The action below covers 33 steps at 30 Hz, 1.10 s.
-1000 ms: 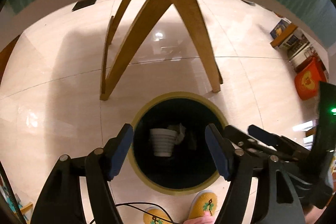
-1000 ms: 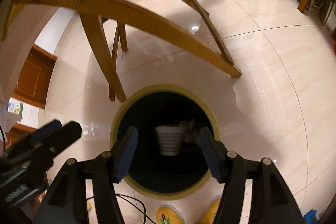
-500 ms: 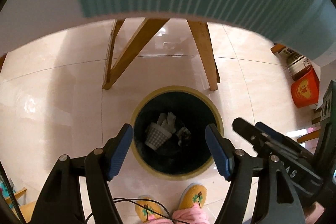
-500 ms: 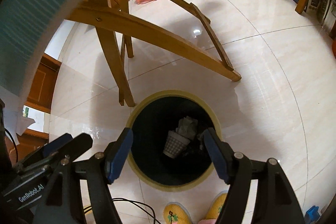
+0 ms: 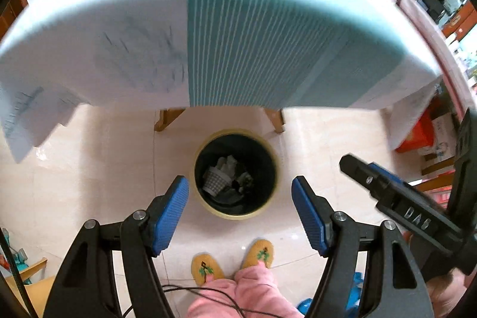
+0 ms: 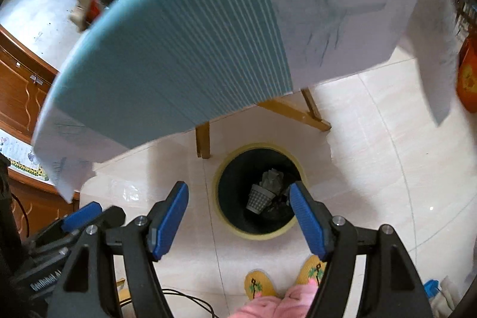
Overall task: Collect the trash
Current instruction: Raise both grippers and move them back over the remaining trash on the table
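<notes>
Home: clothed table (image 5: 244,29), slippers (image 5: 205,268)

Glossy cream tiled floor (image 5: 89,169), cloth-draped wooden table (image 5: 268,35), brown wooden cabinets (image 6: 18,85)

Right gripper (image 6: 238,221) points down at the floor, blue pads apart, nothing between them. Beyond it, a yellow-rimmed dark trash bin (image 6: 226,224) stands on pale tiles and holds a checked paper cup (image 6: 260,200) and crumpled paper (image 6: 272,180). Above it is the table (image 6: 179,49) with a teal-and-white cloth. Left gripper (image 6: 80,213) shows at lower left. Yellow slippers (image 6: 257,285) and pink trousers sit at bottom.
</notes>
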Each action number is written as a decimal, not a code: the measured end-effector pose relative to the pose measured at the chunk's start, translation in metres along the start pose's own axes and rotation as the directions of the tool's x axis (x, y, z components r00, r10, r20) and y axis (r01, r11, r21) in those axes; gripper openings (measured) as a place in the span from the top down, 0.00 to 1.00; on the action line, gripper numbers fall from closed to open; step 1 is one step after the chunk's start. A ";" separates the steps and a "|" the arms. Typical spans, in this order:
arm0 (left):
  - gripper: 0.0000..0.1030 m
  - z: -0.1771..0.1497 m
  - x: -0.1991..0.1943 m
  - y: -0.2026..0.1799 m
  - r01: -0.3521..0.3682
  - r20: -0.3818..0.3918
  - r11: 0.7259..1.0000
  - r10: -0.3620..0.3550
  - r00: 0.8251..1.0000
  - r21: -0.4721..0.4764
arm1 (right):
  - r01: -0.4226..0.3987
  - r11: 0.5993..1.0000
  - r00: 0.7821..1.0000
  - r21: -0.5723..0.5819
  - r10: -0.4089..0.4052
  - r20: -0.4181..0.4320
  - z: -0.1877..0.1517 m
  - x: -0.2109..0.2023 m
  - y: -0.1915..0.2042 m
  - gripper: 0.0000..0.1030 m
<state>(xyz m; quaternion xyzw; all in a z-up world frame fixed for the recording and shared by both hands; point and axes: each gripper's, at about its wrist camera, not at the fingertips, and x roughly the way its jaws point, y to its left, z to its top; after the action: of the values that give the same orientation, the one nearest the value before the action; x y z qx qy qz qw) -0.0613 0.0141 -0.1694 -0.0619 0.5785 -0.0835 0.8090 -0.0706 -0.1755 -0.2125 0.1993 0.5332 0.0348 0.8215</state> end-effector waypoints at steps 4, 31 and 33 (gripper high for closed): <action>0.32 0.019 -0.065 -0.004 0.046 0.060 0.999 -0.045 0.997 -0.005 | -0.001 1.000 1.000 -0.018 0.002 0.029 0.006 -0.058 0.023 0.31; 0.32 0.130 -0.289 -0.020 0.105 0.401 0.979 -0.167 0.901 0.172 | 0.088 0.974 0.890 -0.211 0.019 0.456 0.088 -0.279 0.153 0.31; 0.32 0.134 -0.293 -0.021 0.098 0.410 0.978 -0.167 0.897 0.183 | 0.105 0.970 0.883 -0.221 0.011 0.469 0.094 -0.280 0.157 0.31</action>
<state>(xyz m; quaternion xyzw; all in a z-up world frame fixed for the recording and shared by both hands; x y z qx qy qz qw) -0.0283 0.0544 0.1493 -0.0538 0.3754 -0.1686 0.9098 -0.0831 -0.1343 0.1185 0.0881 0.3163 0.0300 0.9441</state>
